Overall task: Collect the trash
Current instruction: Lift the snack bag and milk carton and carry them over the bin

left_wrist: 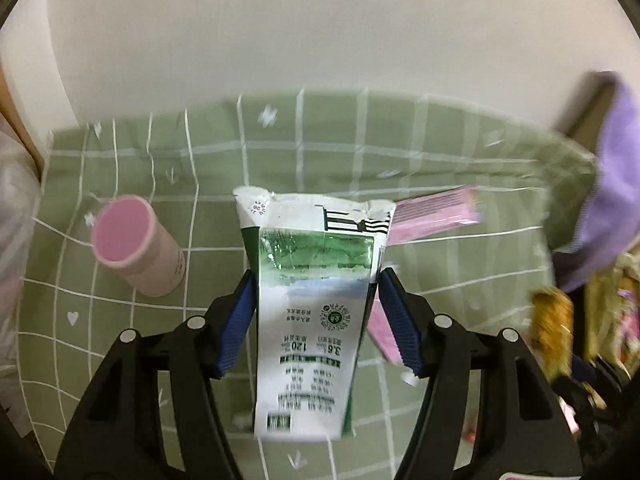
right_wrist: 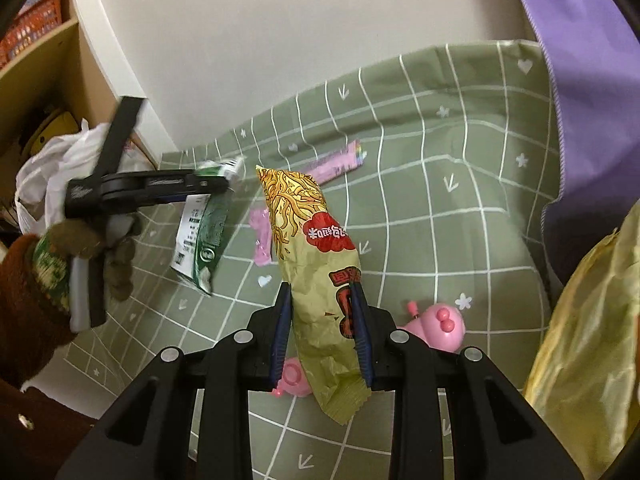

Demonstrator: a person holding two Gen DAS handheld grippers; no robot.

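Left gripper (left_wrist: 316,304), fingers closed on a green-and-white carton (left_wrist: 308,312); right gripper (right_wrist: 322,332), fingers clamping a noodle snack packet (right_wrist: 316,272), above the green checked cloth (right_wrist: 440,220).

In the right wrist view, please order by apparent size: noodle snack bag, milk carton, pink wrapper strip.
1. noodle snack bag, largest, though nearest the camera.
2. milk carton.
3. pink wrapper strip, smallest, also farthest away.

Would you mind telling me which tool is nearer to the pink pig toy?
Right. The right tool, shut on the snack packet, hangs directly over the pink pig toy. The left tool, gripping the milk carton, is well off toward the shelf.
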